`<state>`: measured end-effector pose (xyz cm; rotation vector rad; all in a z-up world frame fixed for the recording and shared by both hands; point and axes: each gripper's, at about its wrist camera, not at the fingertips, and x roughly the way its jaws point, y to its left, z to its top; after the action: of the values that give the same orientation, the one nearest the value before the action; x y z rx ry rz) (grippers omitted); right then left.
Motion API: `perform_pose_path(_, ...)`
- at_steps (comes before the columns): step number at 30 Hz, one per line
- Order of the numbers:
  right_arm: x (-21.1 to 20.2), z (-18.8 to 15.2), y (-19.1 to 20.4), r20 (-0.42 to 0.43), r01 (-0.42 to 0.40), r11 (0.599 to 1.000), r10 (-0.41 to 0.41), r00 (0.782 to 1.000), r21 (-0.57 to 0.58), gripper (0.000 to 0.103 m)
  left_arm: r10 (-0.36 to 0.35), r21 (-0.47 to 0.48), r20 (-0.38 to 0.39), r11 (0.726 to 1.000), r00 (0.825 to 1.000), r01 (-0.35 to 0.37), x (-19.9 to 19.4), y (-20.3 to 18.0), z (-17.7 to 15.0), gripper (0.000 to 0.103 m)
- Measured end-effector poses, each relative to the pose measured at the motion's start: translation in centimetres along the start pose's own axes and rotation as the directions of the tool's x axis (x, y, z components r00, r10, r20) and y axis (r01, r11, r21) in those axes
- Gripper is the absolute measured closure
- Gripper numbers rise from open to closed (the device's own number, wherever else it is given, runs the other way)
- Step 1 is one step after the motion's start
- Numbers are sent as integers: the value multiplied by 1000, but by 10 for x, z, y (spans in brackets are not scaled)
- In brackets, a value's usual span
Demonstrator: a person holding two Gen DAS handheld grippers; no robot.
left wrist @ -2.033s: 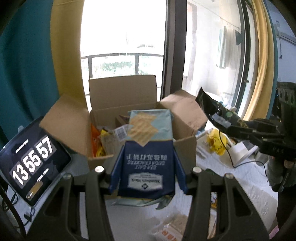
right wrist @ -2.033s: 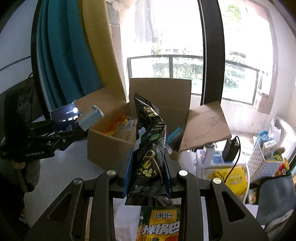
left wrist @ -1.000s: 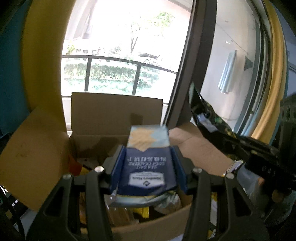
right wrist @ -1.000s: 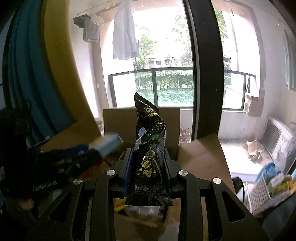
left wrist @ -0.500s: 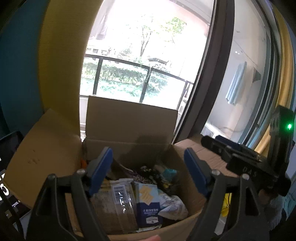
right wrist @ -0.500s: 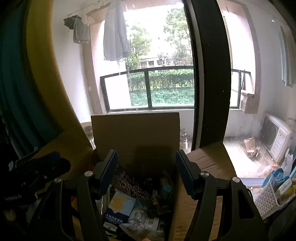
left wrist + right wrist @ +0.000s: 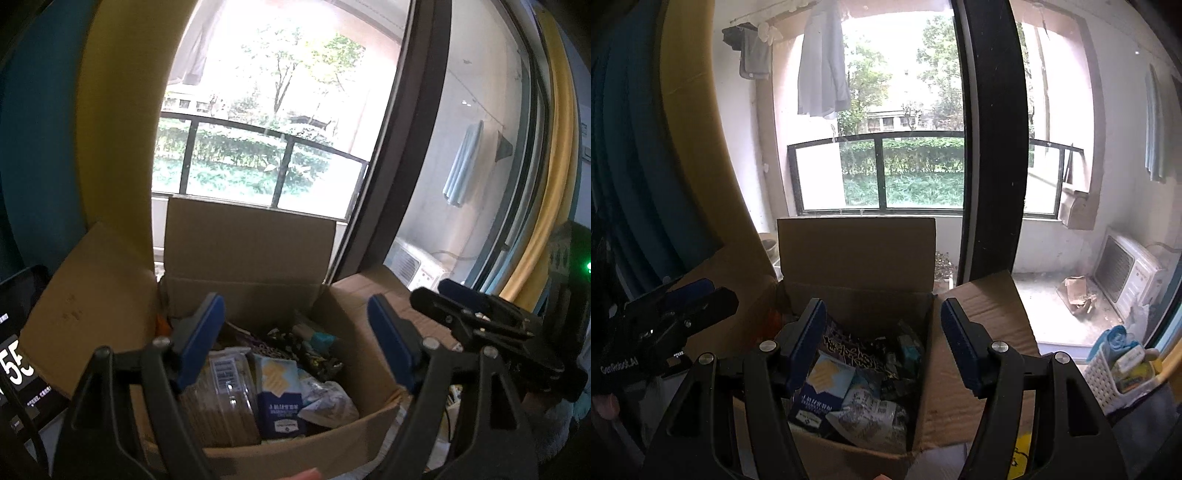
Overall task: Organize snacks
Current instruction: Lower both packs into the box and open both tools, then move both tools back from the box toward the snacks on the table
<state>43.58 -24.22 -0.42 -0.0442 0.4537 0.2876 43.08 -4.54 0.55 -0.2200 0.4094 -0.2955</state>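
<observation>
The snacks sit in a brown cardboard box [image 7: 236, 456] with its flaps folded out so things can drop in from the top. Inside, a blue cracker box [image 7: 280, 398] lies on its back near the front wall, with the picture of a cracker facing up. Just beside it is a clear pack of brown biscuits [image 7: 221, 402] with a barcode on top. A white crinkly packet [image 7: 327, 400] rests on the other side of the blue box. Farther back lies a black snack bag [image 7: 857, 349] with pale writing, flat on the pile. The snacks lean on each other because the box is nearly full. The left gripper [image 7: 295, 339] hangs over the box with its blue pads spread wide, and nothing is between them. The right gripper [image 7: 881, 341] is over the box too, and it is also wide apart and holds nothing. Both point down a little into the box, so it looks like they are done with this drop. To the left a dark tablet [image 7: 18, 354] shows big white numbers. To the right a white basket [image 7: 1115, 373] holds more small things, maybe the next snacks to sort.
</observation>
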Motion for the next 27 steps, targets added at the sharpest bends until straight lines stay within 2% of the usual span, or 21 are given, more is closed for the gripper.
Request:
perform_pose_path(12,-28,-17,7,-18,-2,1000,2,1000,-16,35,-1,69,4,998,1000,1,-30,-18,-8,22)
perform_pose_path(27,-69,-49,14,-37,-15,1000,14,999,-15,35,-19,107,-39,994,999,23,-65,-39,-32,22)
